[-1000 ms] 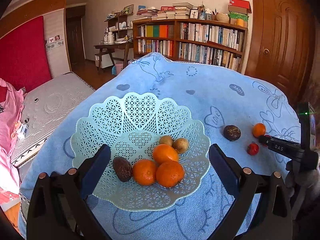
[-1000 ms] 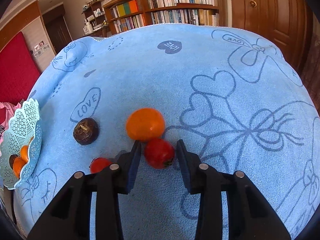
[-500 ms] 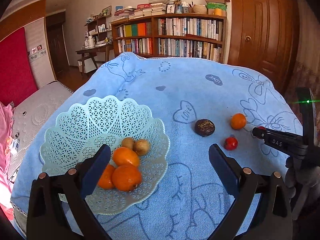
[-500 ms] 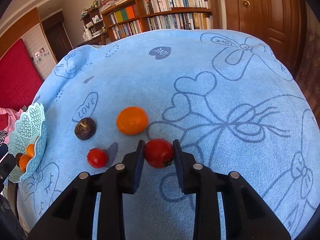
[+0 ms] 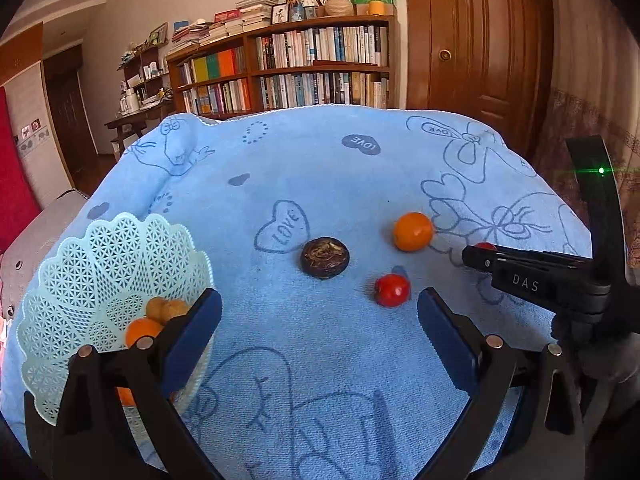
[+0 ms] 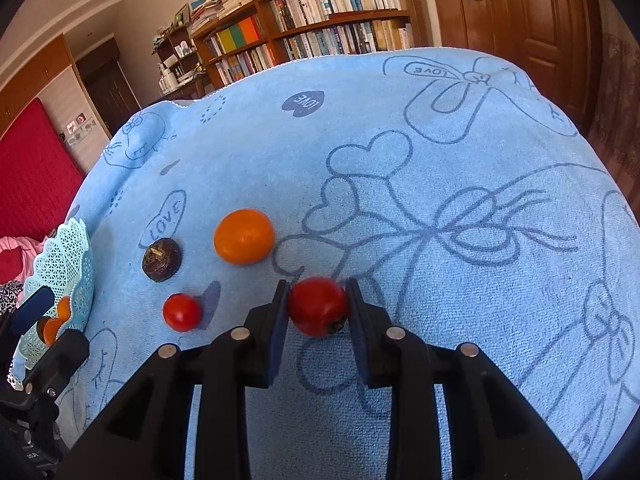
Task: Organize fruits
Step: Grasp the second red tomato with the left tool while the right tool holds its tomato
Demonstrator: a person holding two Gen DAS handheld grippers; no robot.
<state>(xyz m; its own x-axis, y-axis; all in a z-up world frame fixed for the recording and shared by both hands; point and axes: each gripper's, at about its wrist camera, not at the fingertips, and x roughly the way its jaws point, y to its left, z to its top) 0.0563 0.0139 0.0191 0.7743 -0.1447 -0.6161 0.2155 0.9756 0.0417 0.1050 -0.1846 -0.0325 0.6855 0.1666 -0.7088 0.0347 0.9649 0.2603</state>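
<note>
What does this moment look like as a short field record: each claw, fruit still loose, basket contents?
right claw: shut on a red tomato
left claw: open, empty, pointing at the cloth between basket and loose fruit
loose on cloth: small tomato, orange, dark brown fruit
basket: pale green lattice, at the left edge of the cloth
in basket: oranges and two small tan fruits, partly hidden by the left claw
surface: blue cloth with heart drawings

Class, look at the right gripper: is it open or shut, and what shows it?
Shut. The right gripper has both pads pressed against the sides of a red tomato.
</note>
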